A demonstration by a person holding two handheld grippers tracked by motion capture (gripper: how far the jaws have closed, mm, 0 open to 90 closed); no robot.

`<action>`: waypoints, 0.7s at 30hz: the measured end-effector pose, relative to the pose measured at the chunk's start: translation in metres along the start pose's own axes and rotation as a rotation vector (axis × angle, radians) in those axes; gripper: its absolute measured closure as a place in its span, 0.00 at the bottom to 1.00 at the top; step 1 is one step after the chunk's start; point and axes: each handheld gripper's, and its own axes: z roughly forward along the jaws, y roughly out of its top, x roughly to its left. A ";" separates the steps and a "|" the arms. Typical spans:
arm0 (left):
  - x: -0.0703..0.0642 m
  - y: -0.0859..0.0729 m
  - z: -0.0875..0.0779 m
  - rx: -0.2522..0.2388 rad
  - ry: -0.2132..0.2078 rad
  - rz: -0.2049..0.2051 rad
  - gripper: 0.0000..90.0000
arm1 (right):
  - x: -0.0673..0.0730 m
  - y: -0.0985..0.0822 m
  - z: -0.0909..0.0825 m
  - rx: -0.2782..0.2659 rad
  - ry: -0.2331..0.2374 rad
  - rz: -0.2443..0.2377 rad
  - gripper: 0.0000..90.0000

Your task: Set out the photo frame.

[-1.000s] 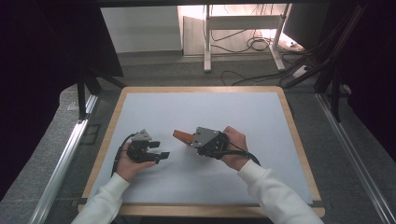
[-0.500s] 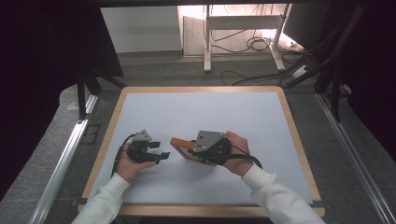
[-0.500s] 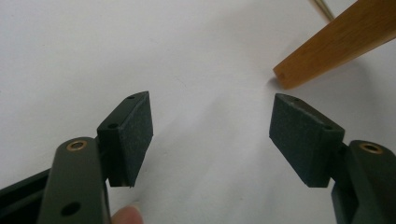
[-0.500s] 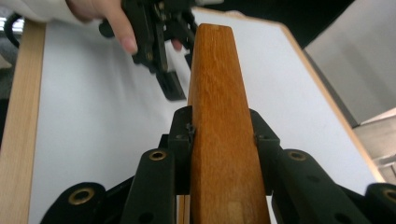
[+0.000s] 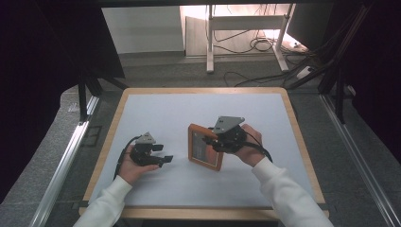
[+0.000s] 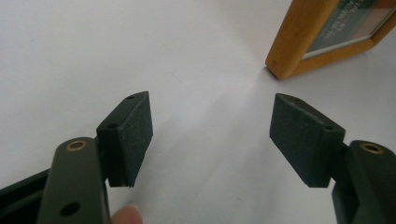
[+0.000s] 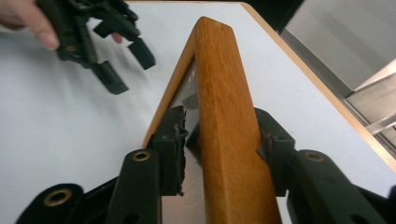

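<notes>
The left gripper [image 6: 212, 140] has its jaws spread wide over the white surface [image 6: 93, 51], nothing between their dark pads [image 6: 135, 135]. A wooden picture frame [image 6: 303, 42] stands beyond the right-hand jaw, its corner touching the surface.

Your right gripper [image 5: 213, 142] covers the near edge of the picture frame [image 5: 204, 147] in the high view, so you can't see from there where the pads bite. What's printed behind the glass is too small to read there. In the left gripper view the frame [image 6: 299, 44] runs off the top and right edges; just one corner shows, and the lettering under the glass is blurred. In the right gripper view the frame's [image 7: 224, 121] lower end drops out of the bottom edge, and your left hand [image 7: 25, 18] is cut off at the top corner.
</notes>
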 end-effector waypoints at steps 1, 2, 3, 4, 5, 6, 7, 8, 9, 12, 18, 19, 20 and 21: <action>0.000 0.000 0.000 0.001 0.000 0.000 0.33 | -0.002 -0.001 0.001 0.001 -0.006 0.005 0.63; 0.000 0.000 0.001 0.002 -0.001 0.001 0.33 | -0.004 -0.001 0.002 0.004 -0.013 0.015 0.62; 0.000 0.000 0.001 0.004 -0.002 0.003 0.33 | -0.006 -0.002 0.003 0.007 -0.016 0.020 0.61; 0.000 -0.001 0.001 0.004 -0.003 0.003 0.33 | -0.009 -0.003 0.005 0.009 -0.019 0.033 0.60; 0.000 -0.001 0.002 0.004 -0.003 0.004 0.33 | -0.011 -0.003 0.006 0.012 -0.021 0.040 0.59; 0.000 -0.001 0.002 0.004 -0.002 0.003 0.33 | -0.013 -0.004 0.007 0.016 -0.025 0.047 0.58; 0.000 -0.001 0.002 0.008 -0.003 0.008 0.32 | -0.015 -0.005 0.009 0.018 -0.029 0.053 0.57; -0.001 -0.001 0.002 0.004 -0.004 0.004 0.32 | -0.016 -0.005 0.010 0.023 -0.036 0.058 0.56; -0.001 -0.001 0.002 0.004 -0.004 0.007 0.32 | -0.017 -0.005 0.011 0.027 -0.043 0.065 0.54; -0.001 -0.001 0.002 0.008 -0.002 0.016 0.32 | -0.022 -0.007 0.015 0.040 -0.070 0.081 0.50; -0.001 -0.001 0.002 0.010 -0.001 0.018 0.32 | -0.025 -0.009 0.018 0.039 -0.078 0.105 0.49; -0.001 -0.001 0.002 0.011 -0.002 0.018 0.32 | -0.024 -0.009 0.017 0.036 -0.083 0.107 0.48; -0.001 -0.001 0.002 0.011 -0.003 0.018 0.32 | -0.024 -0.009 0.016 0.031 -0.090 0.103 0.46; -0.001 -0.001 0.002 0.010 -0.002 0.019 0.32 | -0.023 -0.008 0.015 0.024 -0.093 0.109 0.44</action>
